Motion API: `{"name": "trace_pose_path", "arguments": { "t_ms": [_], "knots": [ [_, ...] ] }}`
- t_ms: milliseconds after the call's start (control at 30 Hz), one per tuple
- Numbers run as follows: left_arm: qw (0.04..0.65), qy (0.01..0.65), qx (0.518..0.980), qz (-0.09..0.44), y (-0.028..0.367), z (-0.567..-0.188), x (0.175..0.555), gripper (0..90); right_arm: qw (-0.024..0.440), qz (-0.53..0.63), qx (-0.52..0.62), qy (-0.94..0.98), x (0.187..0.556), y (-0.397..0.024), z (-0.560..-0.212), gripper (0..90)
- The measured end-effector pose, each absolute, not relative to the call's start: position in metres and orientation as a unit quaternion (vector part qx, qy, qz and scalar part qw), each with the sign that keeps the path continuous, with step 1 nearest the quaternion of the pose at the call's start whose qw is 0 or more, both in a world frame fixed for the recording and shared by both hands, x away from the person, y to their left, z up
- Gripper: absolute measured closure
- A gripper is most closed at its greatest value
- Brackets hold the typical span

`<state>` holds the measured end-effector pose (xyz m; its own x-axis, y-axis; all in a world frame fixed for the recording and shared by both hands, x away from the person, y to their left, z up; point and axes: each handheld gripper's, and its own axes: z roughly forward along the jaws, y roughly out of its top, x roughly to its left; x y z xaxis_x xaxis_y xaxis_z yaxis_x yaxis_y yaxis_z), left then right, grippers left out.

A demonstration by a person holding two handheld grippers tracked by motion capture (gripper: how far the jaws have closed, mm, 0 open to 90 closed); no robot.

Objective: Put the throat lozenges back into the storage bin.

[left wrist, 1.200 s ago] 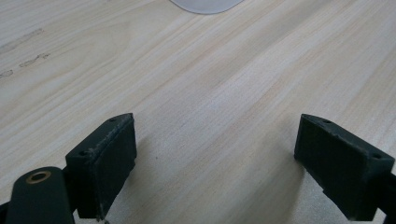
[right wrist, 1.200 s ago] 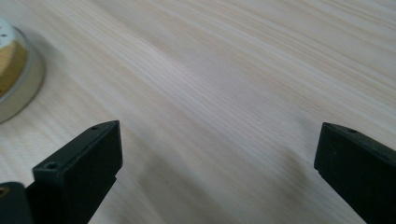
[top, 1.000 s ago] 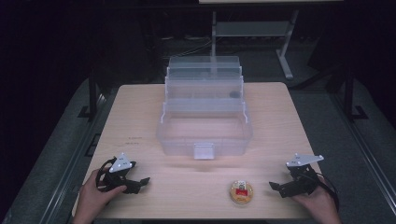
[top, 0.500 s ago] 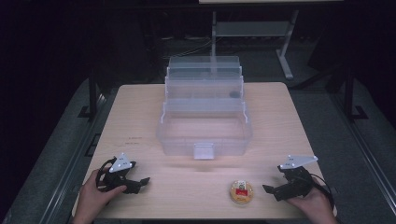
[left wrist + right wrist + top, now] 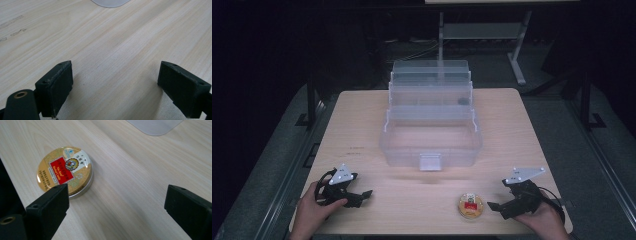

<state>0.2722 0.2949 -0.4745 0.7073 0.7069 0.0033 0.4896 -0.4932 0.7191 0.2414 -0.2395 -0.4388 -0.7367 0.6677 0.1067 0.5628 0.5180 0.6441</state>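
Fingers [image 5: 55, 85] of the left gripper [image 5: 360, 196] are standing wide apart over bare wood, nothing lying between them, as a person's left hand [image 5: 312, 212] is holding the tool low at the near left corner of the table [image 5: 362, 125]. In the left gripper view the two black pads are framing only the pale grain of the tabletop, with a rounded edge of clear plastic showing at the top.

Farther along, at the middle of the table, a clear plastic box [image 5: 430, 135] is sitting open, its stepped trays rising toward the back and its front latch facing the person.

Nearer the front edge, to the right of centre, a small round tin [image 5: 471, 205] with a gold lid and a red label is lying flat on the wood, well in front of the box. In the right gripper view the tin [image 5: 65, 171] is resting just beyond the left-hand pad, not between the pads and not touched by either.

At the near right corner, the right gripper [image 5: 492, 206] is pointing toward the tin from just beside it, held in the person's right hand [image 5: 544, 222]. Its jaws have just been closing a little, yet they are standing open, with only bare tabletop between them.
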Motion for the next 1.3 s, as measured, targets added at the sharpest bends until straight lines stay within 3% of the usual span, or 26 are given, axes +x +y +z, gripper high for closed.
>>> {"name": "trace_pose_path", "arguments": {
  "t_ms": [1300],
  "knots": [
    [0.36, 0.352, 0.851, 0.151, 0.295, -0.474, 0.272, 11.9, 0.052, 0.31, 0.29, 0.904, 0.243, -0.192, -0.433, 5.5]
  ]
}}
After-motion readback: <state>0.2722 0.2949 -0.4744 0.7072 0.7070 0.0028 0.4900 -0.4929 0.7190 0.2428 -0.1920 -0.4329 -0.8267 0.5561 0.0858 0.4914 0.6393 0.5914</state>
